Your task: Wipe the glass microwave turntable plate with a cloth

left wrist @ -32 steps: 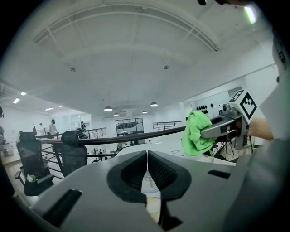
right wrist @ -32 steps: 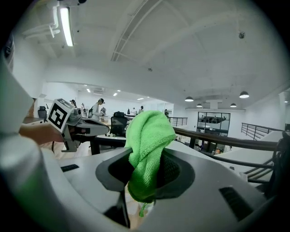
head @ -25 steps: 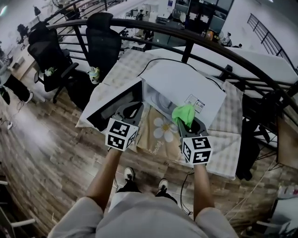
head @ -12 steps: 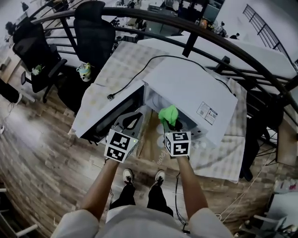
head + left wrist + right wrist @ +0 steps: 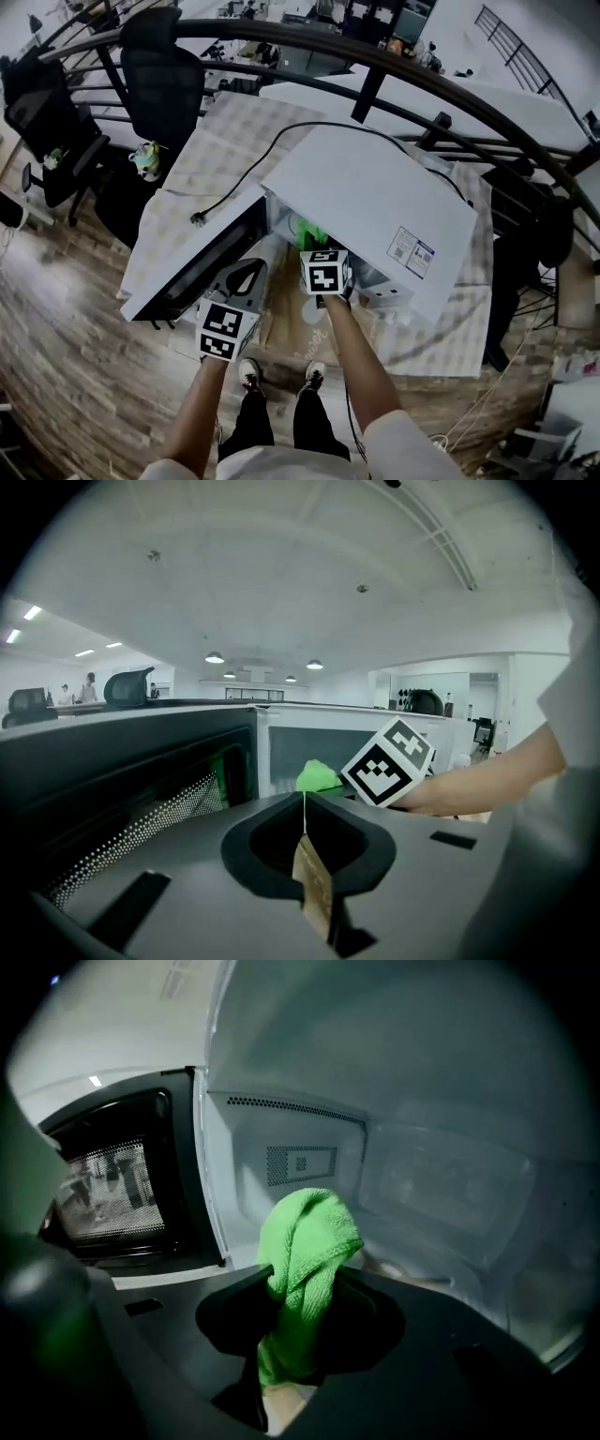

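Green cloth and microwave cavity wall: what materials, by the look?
The green cloth looks like microfibre, matte; fine nubby pile and a hemmed edge show. The microwave cavity wall is probably painted sheet metal: smooth white, soft sheen, with vent holes punched through it.

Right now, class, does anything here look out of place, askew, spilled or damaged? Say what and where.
Nothing is spilled or broken. One thing stands out: the microwave's cord trails loose over the table, and its plug lies free near the open door, so it is not plugged in.
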Motion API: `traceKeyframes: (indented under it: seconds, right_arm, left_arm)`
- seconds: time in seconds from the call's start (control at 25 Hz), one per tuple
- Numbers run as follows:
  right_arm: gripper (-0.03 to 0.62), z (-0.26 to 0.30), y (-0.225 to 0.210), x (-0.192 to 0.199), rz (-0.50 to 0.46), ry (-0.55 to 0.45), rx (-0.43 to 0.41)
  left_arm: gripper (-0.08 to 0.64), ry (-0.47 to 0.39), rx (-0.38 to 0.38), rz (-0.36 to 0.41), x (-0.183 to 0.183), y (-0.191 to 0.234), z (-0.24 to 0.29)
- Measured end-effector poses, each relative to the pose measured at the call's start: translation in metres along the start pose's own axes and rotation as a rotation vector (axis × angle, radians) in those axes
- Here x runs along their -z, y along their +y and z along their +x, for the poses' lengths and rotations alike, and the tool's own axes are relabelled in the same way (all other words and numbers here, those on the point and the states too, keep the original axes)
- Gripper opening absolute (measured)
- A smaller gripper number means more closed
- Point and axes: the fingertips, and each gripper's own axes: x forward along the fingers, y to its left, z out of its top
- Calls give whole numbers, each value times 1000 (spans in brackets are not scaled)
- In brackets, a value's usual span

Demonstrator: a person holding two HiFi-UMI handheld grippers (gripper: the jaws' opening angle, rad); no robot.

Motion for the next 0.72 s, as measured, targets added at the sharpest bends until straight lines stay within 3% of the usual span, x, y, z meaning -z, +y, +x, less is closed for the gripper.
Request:
traceKeyframes:
  seconds: [0.48,0.72]
  right_arm:
    - [135,-36,-42,42,62,82,172]
    - [137,-54,-41,54,71,119,185]
  left_arm:
    - [21,3,17,-14,10,-1,5]
    - [21,-5,11,-28,11,5,-8]
